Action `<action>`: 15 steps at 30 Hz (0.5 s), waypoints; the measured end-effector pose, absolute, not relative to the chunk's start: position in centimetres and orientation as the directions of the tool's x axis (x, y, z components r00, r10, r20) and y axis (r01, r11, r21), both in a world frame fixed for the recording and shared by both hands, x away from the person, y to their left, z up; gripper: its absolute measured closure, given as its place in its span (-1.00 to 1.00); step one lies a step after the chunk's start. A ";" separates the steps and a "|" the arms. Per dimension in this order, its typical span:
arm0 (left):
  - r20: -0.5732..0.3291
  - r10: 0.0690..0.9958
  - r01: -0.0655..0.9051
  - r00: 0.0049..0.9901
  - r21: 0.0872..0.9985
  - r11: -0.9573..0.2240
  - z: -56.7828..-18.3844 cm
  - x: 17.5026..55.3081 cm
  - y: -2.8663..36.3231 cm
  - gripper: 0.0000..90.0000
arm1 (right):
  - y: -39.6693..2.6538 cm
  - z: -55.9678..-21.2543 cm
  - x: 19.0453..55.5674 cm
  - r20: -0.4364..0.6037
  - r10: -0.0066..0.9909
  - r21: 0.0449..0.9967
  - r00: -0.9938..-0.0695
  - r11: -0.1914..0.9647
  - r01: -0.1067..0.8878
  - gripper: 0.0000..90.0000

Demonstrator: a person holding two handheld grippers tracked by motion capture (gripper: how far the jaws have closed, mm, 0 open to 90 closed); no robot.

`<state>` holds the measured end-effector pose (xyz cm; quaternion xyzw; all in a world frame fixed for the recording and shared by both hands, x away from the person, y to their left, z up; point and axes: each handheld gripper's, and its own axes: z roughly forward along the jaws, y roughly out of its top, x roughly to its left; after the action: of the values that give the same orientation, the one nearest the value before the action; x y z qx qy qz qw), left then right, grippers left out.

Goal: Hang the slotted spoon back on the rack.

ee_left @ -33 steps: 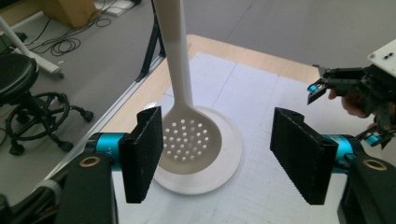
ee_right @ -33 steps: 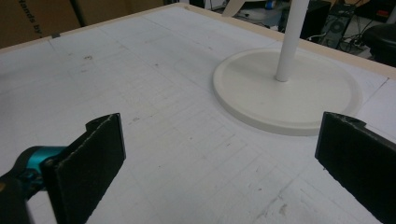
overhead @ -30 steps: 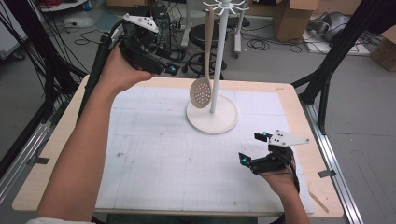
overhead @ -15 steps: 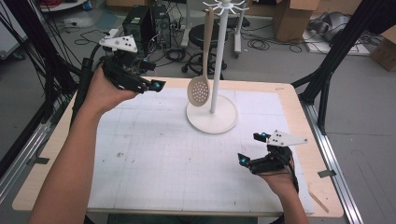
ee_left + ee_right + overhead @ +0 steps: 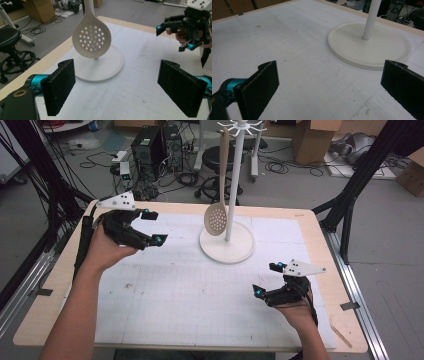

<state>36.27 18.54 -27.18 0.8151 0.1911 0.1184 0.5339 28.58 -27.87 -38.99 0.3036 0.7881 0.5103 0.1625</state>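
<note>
- Slotted spoon point(image 5: 218, 218) is hung from the top of the white stand point(image 5: 233, 180), bowl down, just above the stand's round base point(image 5: 227, 251), near the middle of the table's far edge.
- Spoon bowl is seen ahead of the left gripper point(image 5: 149, 226) and apart from it; nothing is touched. In the left gripper view the bowl point(image 5: 91, 38) sits above and between the two pads, nearer the left-hand pad point(image 5: 59, 88).
- L gripper is held over the table's point(image 5: 60, 275) far-left part, pointed toward the stand; jaws are set wide, have just been opening, w/ nothing between them.
- R gripper point(image 5: 267, 279) is held low near the table's near-right corner, well apart from the spoon; the stand base lies between the two.
- R jaws are spread wide too, empty; in the right gripper view the base point(image 5: 372, 47) and pole are seen ahead, beyond the pads point(image 5: 260, 86), w/ bare gridded mat point(image 5: 294, 65) under them.
- R gripper is also seen in the left gripper view, at upper right point(image 5: 176, 35), across the mat.
</note>
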 end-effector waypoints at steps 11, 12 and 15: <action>-0.052 0.451 0.210 0.891 0.928 -0.307 -31.3 34.4 20.1 -0.72 | -27.6 -39.3 28.7 0.055 0.644 0.898 -0.763 0.302 0.320 -0.99; -0.048 0.454 0.207 0.890 0.929 -0.308 -31.5 34.2 20.2 -0.72 | -27.6 -39.3 28.7 0.058 0.645 0.898 -0.762 0.300 0.323 -0.99; -0.046 0.449 0.196 0.892 0.935 -0.295 -32.0 33.5 20.3 -0.73 | -27.6 -39.4 28.8 0.057 0.644 0.897 -0.763 0.303 0.323 -0.99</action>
<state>33.51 20.26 -32.00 0.7967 0.2024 0.1131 0.5581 28.78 -27.60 -39.38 0.3055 0.7913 0.5051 0.1593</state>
